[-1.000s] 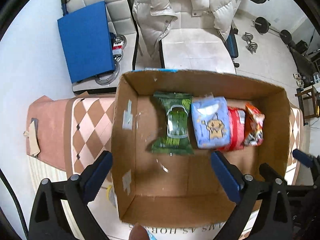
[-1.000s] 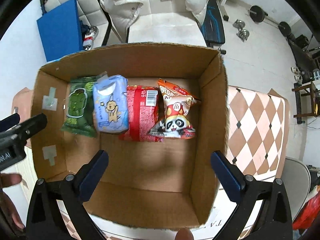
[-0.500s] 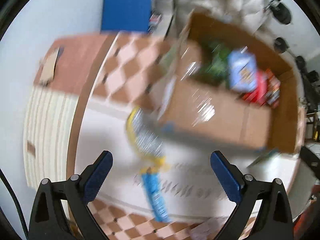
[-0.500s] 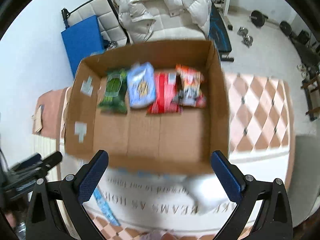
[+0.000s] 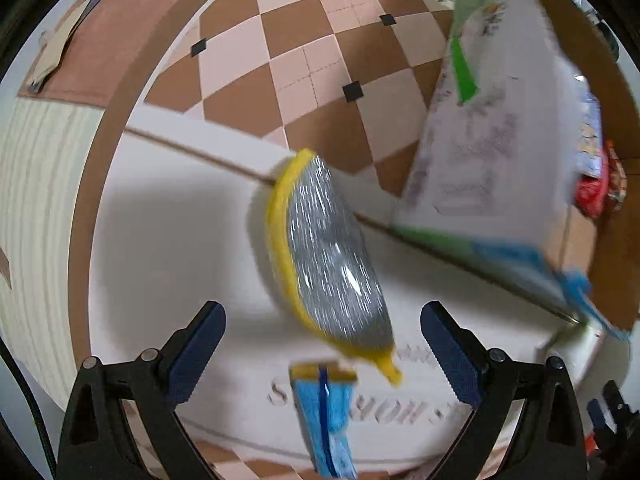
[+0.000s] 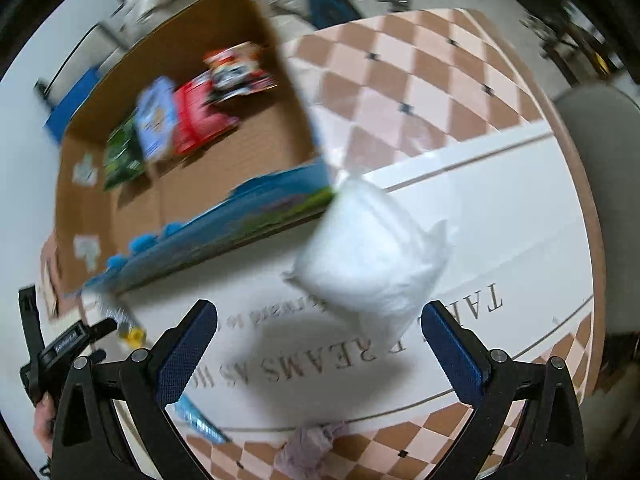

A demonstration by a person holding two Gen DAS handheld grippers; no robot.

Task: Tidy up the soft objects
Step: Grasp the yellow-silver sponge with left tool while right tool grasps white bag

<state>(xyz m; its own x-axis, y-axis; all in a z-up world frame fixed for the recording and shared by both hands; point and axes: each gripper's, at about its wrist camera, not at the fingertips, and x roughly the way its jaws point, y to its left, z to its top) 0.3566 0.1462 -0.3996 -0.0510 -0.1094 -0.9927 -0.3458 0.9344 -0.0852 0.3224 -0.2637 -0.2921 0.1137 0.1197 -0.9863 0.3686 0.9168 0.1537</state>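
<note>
**Both grippers empty, fingers spread over soft items on the desk**

Left gripper [image 5: 322, 350]: fingers [image 5: 196, 354] released, wide apart, nothing between them. Just ahead of the fingers, roughly centred in the gap, lies a silver scrub sponge with yellow rim [image 5: 330, 264], blurred. Below it, close to the camera between the finger bases, sits a blue packet with yellow top edge [image 5: 328, 416]. Both rest on a white mat with grey lettering [image 5: 180, 248] over the checkered desk [image 5: 304, 52]. Ahead and right of the fingers: the cardboard box [image 5: 496, 128], outer wall printed, blurred.

Right gripper [image 6: 320, 352]: fingers [image 6: 186, 354] also released, wide apart, holding nothing. Just ahead, nearer the right finger, a white plastic-wrapped soft pack [image 6: 372, 256] sits on the same lettered mat. Near the camera between the finger bases, a crumpled pale purple bag [image 6: 310, 446]. Ahead-left, the box holds four packs in a row: green pack [image 6: 122, 156], light blue pack [image 6: 156, 120], red pack [image 6: 198, 116], panda snack bag [image 6: 238, 66]. Far left of the fingers the left gripper shows, with the sponge by its tip.
</note>
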